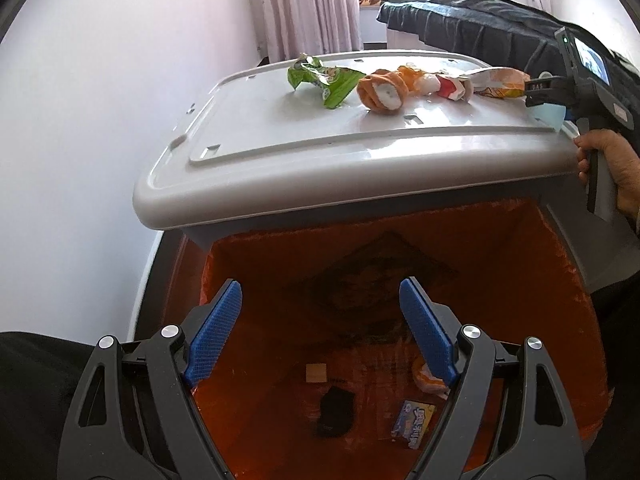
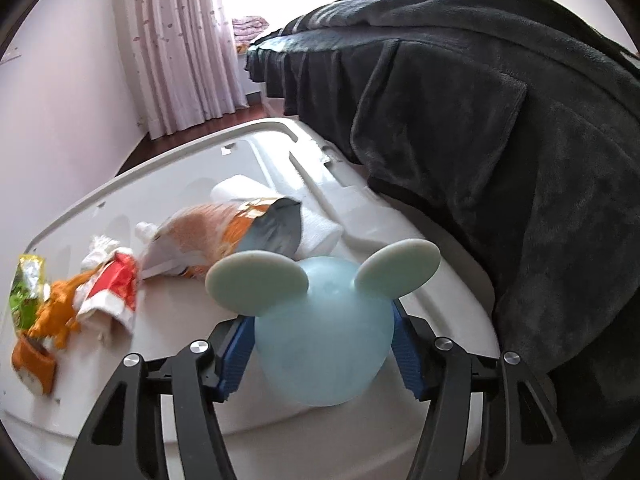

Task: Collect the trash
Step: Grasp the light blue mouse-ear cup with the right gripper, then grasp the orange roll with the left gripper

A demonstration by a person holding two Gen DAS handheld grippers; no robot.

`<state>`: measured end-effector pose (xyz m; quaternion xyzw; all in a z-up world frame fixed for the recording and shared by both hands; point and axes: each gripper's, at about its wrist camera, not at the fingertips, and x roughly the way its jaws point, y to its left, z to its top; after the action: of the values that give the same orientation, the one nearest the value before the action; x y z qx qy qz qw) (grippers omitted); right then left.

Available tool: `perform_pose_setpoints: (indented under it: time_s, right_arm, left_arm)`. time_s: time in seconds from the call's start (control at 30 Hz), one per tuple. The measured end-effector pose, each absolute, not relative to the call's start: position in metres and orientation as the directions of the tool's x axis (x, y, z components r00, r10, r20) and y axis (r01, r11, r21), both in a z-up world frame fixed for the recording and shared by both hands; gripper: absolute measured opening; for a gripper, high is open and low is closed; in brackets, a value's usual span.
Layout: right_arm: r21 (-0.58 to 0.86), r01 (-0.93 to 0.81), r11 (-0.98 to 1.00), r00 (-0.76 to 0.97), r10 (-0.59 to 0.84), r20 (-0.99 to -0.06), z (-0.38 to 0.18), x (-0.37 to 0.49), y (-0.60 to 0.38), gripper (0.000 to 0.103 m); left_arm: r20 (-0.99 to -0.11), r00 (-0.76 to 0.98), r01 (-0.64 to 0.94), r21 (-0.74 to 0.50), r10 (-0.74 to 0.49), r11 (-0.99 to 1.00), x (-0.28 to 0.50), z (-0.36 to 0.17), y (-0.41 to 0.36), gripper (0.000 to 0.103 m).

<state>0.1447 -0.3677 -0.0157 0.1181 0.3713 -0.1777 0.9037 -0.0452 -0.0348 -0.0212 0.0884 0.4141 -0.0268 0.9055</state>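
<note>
My left gripper [image 1: 320, 308] is open and empty above an orange-lined bin [image 1: 540, 280]; a blue wrapper [image 1: 413, 424], a black scrap [image 1: 335, 410] and a small tan square [image 1: 316, 373] lie at its bottom. My right gripper [image 2: 322, 344] is shut on a pale blue mouse-eared cup [image 2: 320, 320] over the near edge of a grey box lid [image 2: 168, 312]; it also shows in the left wrist view [image 1: 548, 110]. On the lid lie a green wrapper [image 1: 324, 80], an orange wrapper [image 1: 380, 90], a red-and-white carton [image 2: 112, 292] and an orange chip bag [image 2: 216, 236].
A dark blanket [image 2: 500, 140] drapes over furniture right of the lid. Pink curtains [image 2: 180, 40] hang at the back by a window. A white wall [image 1: 80, 120] stands to the left. A folded white tissue [image 2: 316, 224] lies behind the chip bag.
</note>
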Motion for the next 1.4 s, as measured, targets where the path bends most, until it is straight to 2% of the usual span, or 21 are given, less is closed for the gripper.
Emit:
perform_pose_setpoints:
  time_s: [0.2, 0.47, 0.57, 0.7, 0.87, 1.03, 1.07, 1.13, 1.2, 1.23, 1.4]
  right_arm:
    - [0.108, 0.334, 0.936, 0.686, -0.162, -0.709, -0.002, 0.117, -0.341, 0.060]
    - [0.212, 0.132, 0.968, 0.760, 0.038, -0.649, 0.070, 0.075, -0.304, 0.060]
    - [0.228, 0.069, 0.971, 0.783, 0.089, -0.615, 0.097, 0.055, -0.301, 0.060]
    - [0.213, 0.053, 0.976, 0.810, 0.083, -0.581, 0.104, 0.039, -0.305, 0.061]
    - [0.254, 0.065, 0.965, 0.815, 0.095, -0.571, 0.096, 0.038, -0.313, 0.061]
    - [0.266, 0.053, 0.963, 0.818, 0.111, -0.564, 0.097, 0.041, -0.312, 0.061]
    - [0.264, 0.046, 0.963, 0.818, 0.116, -0.564, 0.097, 0.043, -0.311, 0.061]
    - [0.261, 0.035, 0.965, 0.815, 0.124, -0.566, 0.096, 0.046, -0.308, 0.061]
    - [0.263, 0.027, 0.965, 0.810, 0.133, -0.572, 0.095, 0.048, -0.306, 0.061]
    - [0.267, 0.023, 0.964, 0.807, 0.140, -0.574, 0.094, 0.048, -0.305, 0.061]
    - [0.260, 0.018, 0.965, 0.796, 0.144, -0.589, 0.091, 0.054, -0.298, 0.061]
  left_arm:
    - [-0.748, 0.663, 0.134, 0.164, 0.035, 0.977, -0.047, -0.022, -0.038, 0.079]
    - [-0.760, 0.650, 0.135, 0.126, 0.008, 0.983, -0.030, -0.008, -0.037, 0.079]
    - [-0.752, 0.657, 0.169, 0.085, -0.048, 0.982, 0.000, 0.009, -0.048, 0.079]
    - [-0.748, 0.654, 0.216, 0.037, -0.116, 0.976, 0.050, 0.020, -0.071, 0.079]
    - [-0.756, 0.647, 0.197, 0.035, -0.103, 0.980, 0.119, 0.008, -0.100, 0.079]
    - [-0.799, 0.594, 0.108, -0.036, -0.094, 0.993, 0.177, -0.020, -0.114, 0.079]
    - [-0.803, 0.588, 0.101, -0.041, -0.093, 0.994, 0.182, -0.024, -0.114, 0.077]
    - [-0.800, 0.598, 0.079, -0.003, -0.050, 0.997, 0.190, -0.029, -0.118, 0.049]
    - [-0.789, 0.611, 0.093, -0.002, -0.059, 0.996, 0.190, -0.028, -0.117, 0.037]
    - [-0.783, 0.617, 0.102, -0.020, -0.079, 0.995, 0.189, -0.028, -0.115, 0.033]
    - [-0.773, 0.631, 0.121, 0.005, -0.073, 0.993, 0.171, -0.020, -0.108, 0.029]
